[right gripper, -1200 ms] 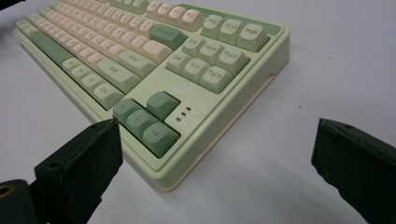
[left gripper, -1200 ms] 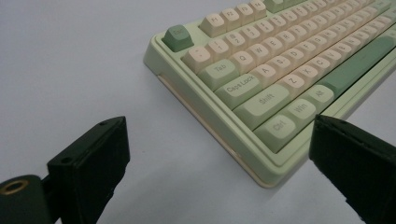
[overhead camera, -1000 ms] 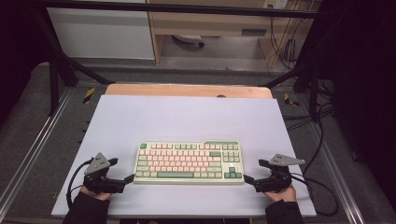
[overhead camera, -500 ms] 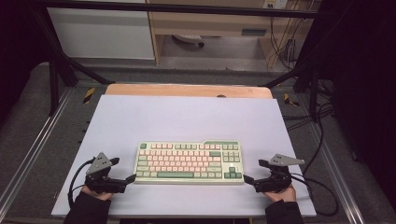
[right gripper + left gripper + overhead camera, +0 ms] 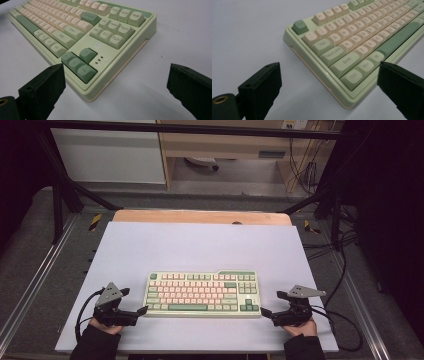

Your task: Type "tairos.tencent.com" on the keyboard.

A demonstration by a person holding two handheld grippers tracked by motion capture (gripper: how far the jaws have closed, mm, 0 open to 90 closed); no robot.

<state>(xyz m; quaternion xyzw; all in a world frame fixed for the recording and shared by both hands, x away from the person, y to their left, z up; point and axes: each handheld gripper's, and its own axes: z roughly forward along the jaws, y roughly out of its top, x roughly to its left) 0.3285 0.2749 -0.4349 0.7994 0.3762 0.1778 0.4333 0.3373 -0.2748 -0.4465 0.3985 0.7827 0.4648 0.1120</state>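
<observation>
High view: one keyboard (image 5: 202, 294), pale green case with cream and green keycaps, lying flat on a white table (image 5: 200, 245), near the table's front edge and roughly centred between the two hands. Left gripper (image 5: 141, 310), black with a grey three-cornered plate on top, held low at the keyboard's near-left corner, its tips just beside the case; whether they touch cannot be told here. Right gripper (image 5: 265, 312), same build, held low at the near-right corner, tips just beside the case. Dark sleeves enter from the bottom edge; a black cable trails from each gripper. A wooden board (image 5: 200, 217) runs along the table's far edge. Left gripper view: jaws spread wide apart, holding nothing; the keyboard's (image 5: 362, 42) near-left corner, with the Ctrl, Win and Shift keys, sits between them, apart from the left-hand jaw, close to the right-hand jaw, contact not discernible. Right gripper view: jaws likewise spread wide, holding nothing; the keyboard's (image 5: 100, 42) corner bearing the green arrow keys lies between them, nearer the left-hand jaw, well apart from the right-hand jaw; bare table surface (image 5: 175, 37) beyond.
</observation>
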